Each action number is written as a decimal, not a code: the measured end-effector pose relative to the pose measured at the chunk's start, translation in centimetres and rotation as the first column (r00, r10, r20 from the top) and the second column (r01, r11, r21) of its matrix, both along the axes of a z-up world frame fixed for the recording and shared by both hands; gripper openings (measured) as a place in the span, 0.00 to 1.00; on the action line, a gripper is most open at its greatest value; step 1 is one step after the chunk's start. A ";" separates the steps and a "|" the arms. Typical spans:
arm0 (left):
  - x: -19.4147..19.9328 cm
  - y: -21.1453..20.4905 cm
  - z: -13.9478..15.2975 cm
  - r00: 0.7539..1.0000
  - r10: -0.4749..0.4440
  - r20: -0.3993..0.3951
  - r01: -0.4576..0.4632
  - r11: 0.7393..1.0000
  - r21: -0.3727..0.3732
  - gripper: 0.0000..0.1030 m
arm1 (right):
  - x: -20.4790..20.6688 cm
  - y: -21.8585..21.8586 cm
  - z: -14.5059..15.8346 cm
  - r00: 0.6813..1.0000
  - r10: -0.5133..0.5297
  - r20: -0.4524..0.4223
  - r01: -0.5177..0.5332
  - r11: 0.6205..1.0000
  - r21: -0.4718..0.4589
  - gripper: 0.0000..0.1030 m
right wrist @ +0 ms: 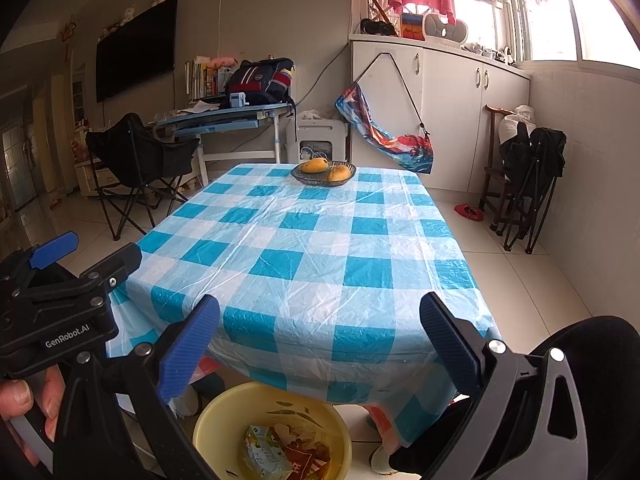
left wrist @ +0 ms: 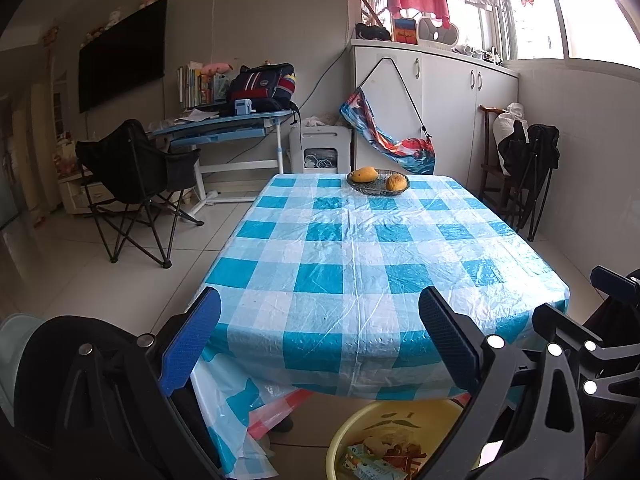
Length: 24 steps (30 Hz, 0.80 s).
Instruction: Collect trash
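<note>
A yellow basin [right wrist: 216, 420] stands on the floor below the table's near edge and holds trash: a crushed green carton [right wrist: 266, 454] and red and brown wrappers [right wrist: 304, 456]. It also shows in the left wrist view [left wrist: 340, 436]. The table [left wrist: 360, 248] has a blue and white checked plastic cloth. My left gripper [left wrist: 320, 344] is open and empty above the near table edge. My right gripper [right wrist: 320, 348] is open and empty beside it. The left gripper also shows at the left of the right wrist view [right wrist: 72, 264].
A dark woven dish with two mangoes [left wrist: 378, 182] sits at the table's far end. A black folding chair [left wrist: 132, 176] and a blue desk [left wrist: 224, 128] stand left. White cabinets [left wrist: 440, 92] and folded chairs [left wrist: 528, 168] stand right.
</note>
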<state>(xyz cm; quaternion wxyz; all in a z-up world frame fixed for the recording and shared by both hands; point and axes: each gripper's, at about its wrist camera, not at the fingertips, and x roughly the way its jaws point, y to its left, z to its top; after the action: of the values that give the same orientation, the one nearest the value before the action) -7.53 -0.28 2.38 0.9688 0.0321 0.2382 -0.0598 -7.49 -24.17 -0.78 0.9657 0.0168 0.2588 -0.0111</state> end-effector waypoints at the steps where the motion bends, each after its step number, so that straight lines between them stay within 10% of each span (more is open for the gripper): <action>1: 0.0 0.0 0.0 1.000 -0.001 0.001 0.001 1.000 -0.001 0.93 | 0.0 0.0 0.0 1.000 0.000 0.000 0.000 1.000 0.001 0.93; 24: -0.8 -0.2 0.7 0.998 -0.018 0.056 0.018 1.000 -0.011 0.93 | 0.0 0.0 0.1 1.000 0.001 -0.005 -0.001 1.000 0.001 0.93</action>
<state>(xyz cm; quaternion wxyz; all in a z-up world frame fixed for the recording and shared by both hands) -8.28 -0.50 3.06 0.9747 0.0303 0.2106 -0.0689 -7.54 -24.21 -0.67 0.9650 0.0169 0.2614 -0.0105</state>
